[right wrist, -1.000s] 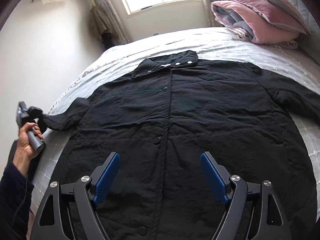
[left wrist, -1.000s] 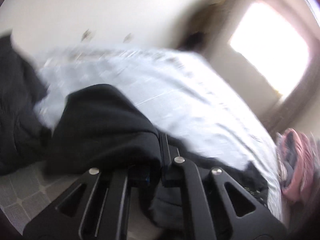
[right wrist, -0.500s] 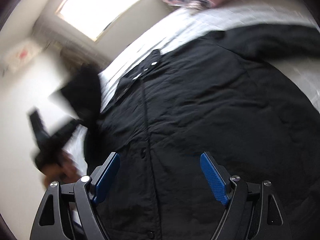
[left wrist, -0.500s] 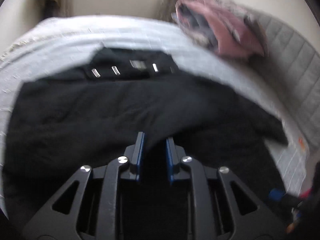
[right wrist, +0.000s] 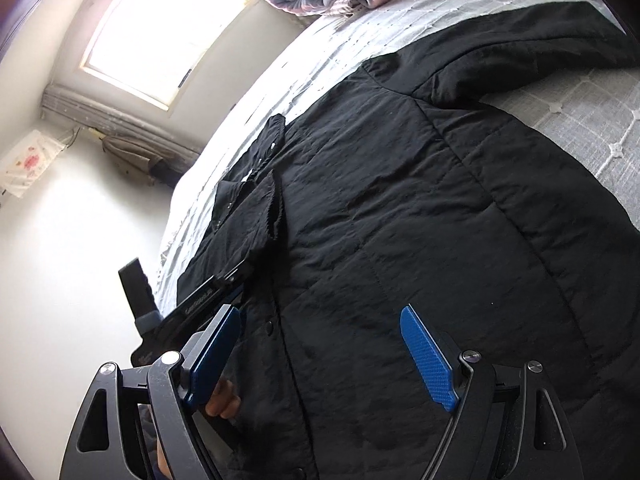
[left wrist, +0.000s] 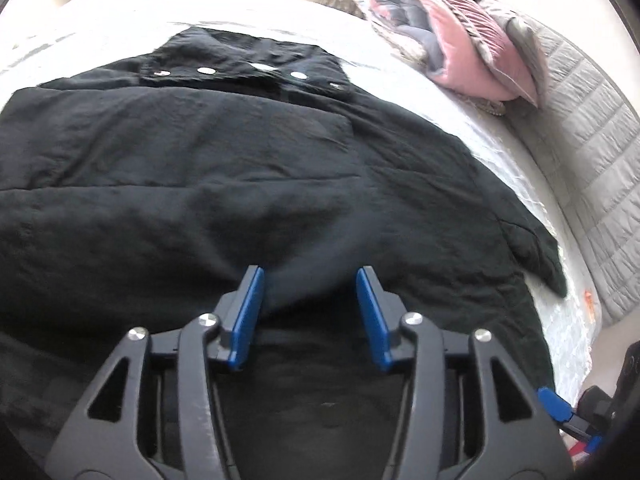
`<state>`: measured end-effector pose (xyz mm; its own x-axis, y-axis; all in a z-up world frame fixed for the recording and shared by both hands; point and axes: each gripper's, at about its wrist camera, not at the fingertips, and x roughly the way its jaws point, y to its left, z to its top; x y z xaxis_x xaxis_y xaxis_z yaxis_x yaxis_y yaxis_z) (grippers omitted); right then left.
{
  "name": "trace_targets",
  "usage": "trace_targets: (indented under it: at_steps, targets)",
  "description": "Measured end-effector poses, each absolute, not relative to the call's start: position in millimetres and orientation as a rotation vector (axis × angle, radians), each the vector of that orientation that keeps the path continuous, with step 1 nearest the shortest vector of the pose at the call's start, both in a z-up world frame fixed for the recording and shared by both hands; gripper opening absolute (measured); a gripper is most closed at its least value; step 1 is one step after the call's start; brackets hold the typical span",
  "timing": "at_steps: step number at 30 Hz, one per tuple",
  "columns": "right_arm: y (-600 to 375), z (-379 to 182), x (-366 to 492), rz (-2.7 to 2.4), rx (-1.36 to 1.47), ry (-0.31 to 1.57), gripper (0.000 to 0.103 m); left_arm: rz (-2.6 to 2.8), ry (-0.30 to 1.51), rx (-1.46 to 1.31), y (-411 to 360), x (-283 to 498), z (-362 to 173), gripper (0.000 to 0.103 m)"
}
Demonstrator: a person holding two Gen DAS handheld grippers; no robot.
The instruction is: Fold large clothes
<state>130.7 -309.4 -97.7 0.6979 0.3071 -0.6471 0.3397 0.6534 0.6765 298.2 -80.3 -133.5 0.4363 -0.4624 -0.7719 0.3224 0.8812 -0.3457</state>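
On the pale quilted bed (left wrist: 532, 184) under a window (right wrist: 160, 28), both tongs gape over the black coat (left wrist: 200, 184)

1. The left gripper (left wrist: 310, 312) is a black frame with triangular cut-outs; round silver screws sit at its finger joints.
2. Its fingers (left wrist: 249, 316) carry flat blue pads (smooth-looking here).
3. The right gripper (right wrist: 320, 360) is built alike; its blue pads (right wrist: 426, 358) show a fine dimpled texture; white lettering, too small to read, marks a black bar.
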Motion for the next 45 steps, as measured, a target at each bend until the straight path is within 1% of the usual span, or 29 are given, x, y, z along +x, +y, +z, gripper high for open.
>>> trace_targets:
  at_steps: [1, 2, 3, 6, 8, 11, 14, 16, 17, 18, 19, 21, 24, 27, 30, 33, 38, 41, 45]
  targets:
    - [-308, -96, 131, -0.022, 0.873, 0.827, 0.084, -0.5, 1.002, -0.136, -86, 294, -134, 0.053]
    - [-308, -95, 130, -0.022, 0.865, 0.828, 0.084, -0.5, 0.993, -0.11, -92, 292, -133, 0.058]
    - [-308, -94, 131, -0.021, 0.856, 0.831, 0.084, -0.5, 0.982, -0.079, -97, 289, -132, 0.06]
    - [-307, -93, 131, -0.024, 0.835, 0.833, 0.084, -0.458, 0.985, -0.04, -101, 286, -128, 0.06]
    - [-307, -92, 131, -0.028, 0.824, 0.832, 0.084, -0.392, 0.978, -0.067, -90, 282, -119, 0.06]
    - [-311, -92, 131, -0.042, 0.822, 0.827, 0.084, -0.323, 0.906, -0.102, -67, 260, -95, 0.062]
    - [-315, -92, 130, -0.036, 0.844, 0.821, 0.084, -0.255, 0.836, -0.013, -57, 232, -71, 0.085]
    - [-316, -90, 129, -0.035, 0.84, 0.813, 0.084, -0.226, 0.755, 0.023, -49, 207, -51, 0.086]
    - [-316, -88, 129, -0.038, 0.833, 0.808, 0.084, -0.221, 0.74, 0.025, -46, 199, -44, 0.091]
    - [-317, -86, 128, -0.044, 0.822, 0.802, 0.084, -0.216, 0.735, 0.019, -43, 193, -39, 0.099]
    - [-317, -83, 127, -0.054, 0.799, 0.791, 0.084, -0.209, 0.728, -0.008, -37, 184, -32, 0.102]
    - [-318, -73, 126, -0.068, 0.748, 0.767, 0.084, -0.218, 0.714, -0.062, -29, 172, -27, 0.103]
    - [-324, -57, 121, -0.112, 0.636, 0.728, 0.085, -0.251, 0.756, -0.087, -23, 167, -32, 0.103]
    - [-340, -52, 118, -0.201, 0.52, 0.725, 0.091, -0.198, 0.768, -0.046, -20, 172, -48, 0.103]
    - [-369, -61, 116, -0.316, 0.478, 0.754, 0.091, -0.158, 0.809, -0.056, -13, 183, -73, 0.102]
    - [-408, -75, 108, -0.348, 0.563, 0.741, 0.091, -0.144, 0.859, -0.143, 2, 190, -91, 0.102]
    - [-477, -98, 88, -0.456, 0.707, 0.72, 0.091, -0.074, 0.856, -0.27, 34, 195, -100, 0.102]
    - [-518, -116, 72, -0.461, 0.885, 0.691, 0.091, -0.062, 0.907, -0.325, 49, 199, -108, 0.102]
    - [-572, -136, 56, -0.444, 1.096, 0.635, 0.091, -0.047, 0.956, -0.33, 55, 204, -115, 0.102]
